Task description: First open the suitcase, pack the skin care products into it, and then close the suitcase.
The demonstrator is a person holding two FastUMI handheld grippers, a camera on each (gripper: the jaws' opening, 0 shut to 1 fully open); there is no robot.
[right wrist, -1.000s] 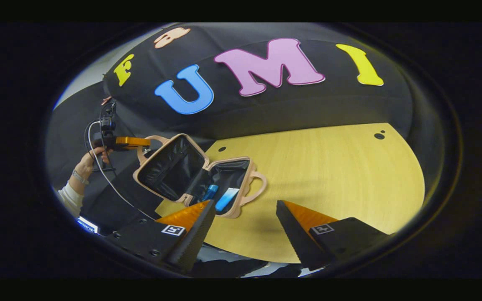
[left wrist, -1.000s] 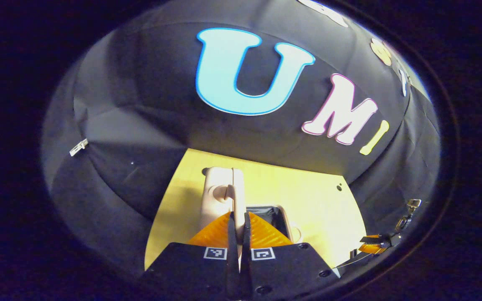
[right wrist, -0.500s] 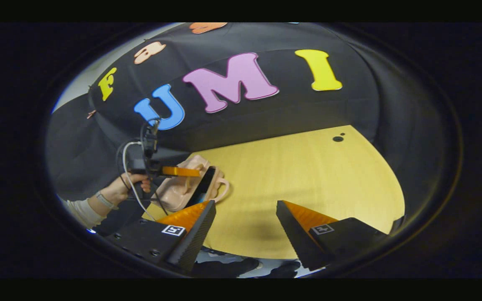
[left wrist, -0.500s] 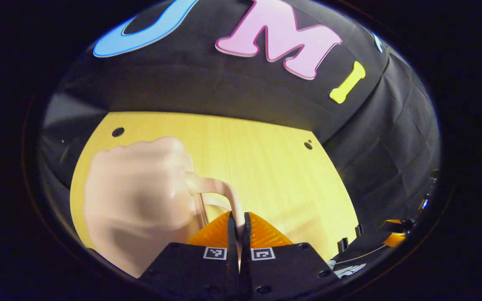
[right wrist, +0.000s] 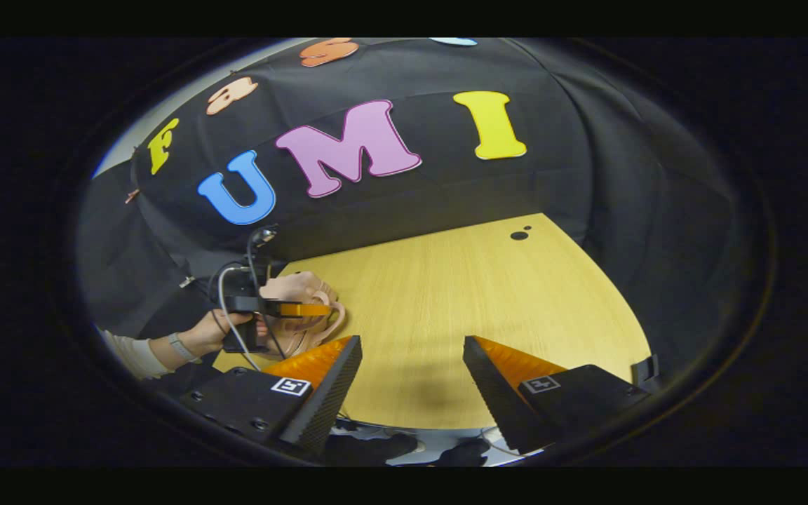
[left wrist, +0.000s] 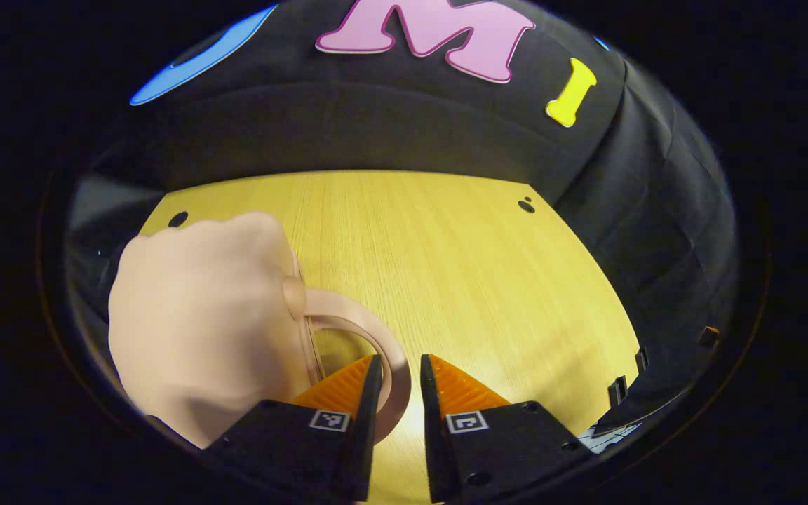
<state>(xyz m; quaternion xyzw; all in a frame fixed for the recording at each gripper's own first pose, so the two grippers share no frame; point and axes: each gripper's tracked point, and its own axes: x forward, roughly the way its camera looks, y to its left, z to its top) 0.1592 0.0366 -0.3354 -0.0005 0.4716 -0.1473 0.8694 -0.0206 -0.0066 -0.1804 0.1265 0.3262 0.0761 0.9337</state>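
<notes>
Suitcase [left wrist: 200, 322] lay shut at 9 o'clock on table [left wrist: 446, 266]; lid, upright 1 s before, now down. Left gripper [left wrist: 395, 382], previously clamped on handle [left wrist: 383, 351], had parted slightly, handle loose between fingers. Right gripper [right wrist: 411, 365] wide open, empty. Closing apparently done.

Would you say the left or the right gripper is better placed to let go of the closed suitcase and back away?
Left. The left gripper has its parted fingers around the handle of the suitcase. The right gripper hangs open over bare table, apart from it.
</notes>
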